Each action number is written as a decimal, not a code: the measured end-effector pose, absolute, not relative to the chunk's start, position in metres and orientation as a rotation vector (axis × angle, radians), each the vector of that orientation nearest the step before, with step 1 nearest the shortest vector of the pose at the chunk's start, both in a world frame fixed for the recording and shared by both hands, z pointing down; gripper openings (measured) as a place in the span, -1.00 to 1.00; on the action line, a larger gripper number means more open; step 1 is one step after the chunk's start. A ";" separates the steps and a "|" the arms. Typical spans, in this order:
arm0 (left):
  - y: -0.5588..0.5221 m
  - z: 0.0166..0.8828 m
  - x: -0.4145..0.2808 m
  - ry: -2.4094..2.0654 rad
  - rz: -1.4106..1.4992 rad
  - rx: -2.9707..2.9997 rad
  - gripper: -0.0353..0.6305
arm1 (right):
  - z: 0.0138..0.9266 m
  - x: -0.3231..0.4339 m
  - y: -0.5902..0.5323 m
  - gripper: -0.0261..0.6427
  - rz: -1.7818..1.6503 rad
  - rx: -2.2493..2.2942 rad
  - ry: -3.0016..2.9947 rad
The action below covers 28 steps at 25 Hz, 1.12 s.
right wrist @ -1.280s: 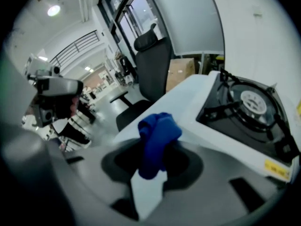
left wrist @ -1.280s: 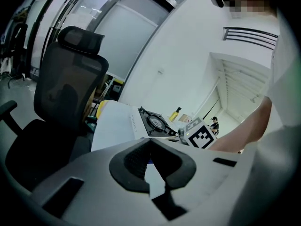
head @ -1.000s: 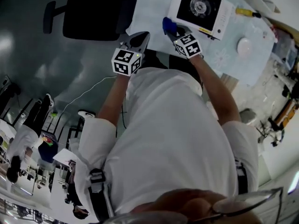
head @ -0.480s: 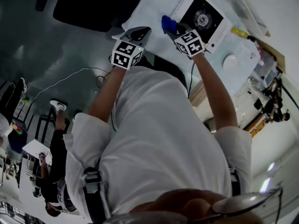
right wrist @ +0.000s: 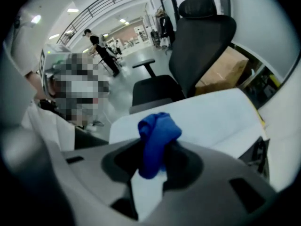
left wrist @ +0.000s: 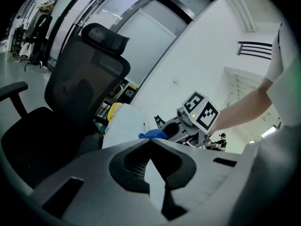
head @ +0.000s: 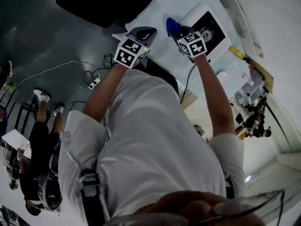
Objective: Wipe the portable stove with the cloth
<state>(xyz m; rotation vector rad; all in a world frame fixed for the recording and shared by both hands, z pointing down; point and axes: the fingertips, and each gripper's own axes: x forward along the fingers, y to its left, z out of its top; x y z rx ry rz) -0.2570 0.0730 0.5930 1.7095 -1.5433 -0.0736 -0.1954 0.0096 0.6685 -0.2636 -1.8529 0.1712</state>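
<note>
Chair (head: 101,1) beyond table (head: 157,18); cloth (head: 171,25) beside stove (head: 211,28)

The cloth (right wrist: 157,135) is bright blue. The stove (head: 209,29) is white with a black top and a silver ring in the middle. The left tool (left wrist: 149,144) is grey, and its cube is white with black square marks. The right tool (right wrist: 157,150) is grey too, with the same black and white cube. The chair (left wrist: 80,98) is black. The tabletop (head: 175,3) is pale white. The shirt (head: 160,145) is white. The floor (head: 42,36) is dark, shiny grey.
</note>
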 end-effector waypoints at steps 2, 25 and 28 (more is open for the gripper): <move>0.072 0.593 -0.259 -1.546 -0.083 1.699 -0.80 | 0.677 -0.198 0.005 -0.53 0.135 -0.284 -1.787; 0.044 0.597 -0.264 -1.525 -0.110 1.721 -0.80 | 0.698 -0.209 -0.094 -0.53 -0.068 -0.243 -1.561; 0.038 0.594 -0.261 -1.523 -0.125 1.732 -0.80 | 0.697 -0.208 -0.108 -0.53 -0.175 -0.240 -1.546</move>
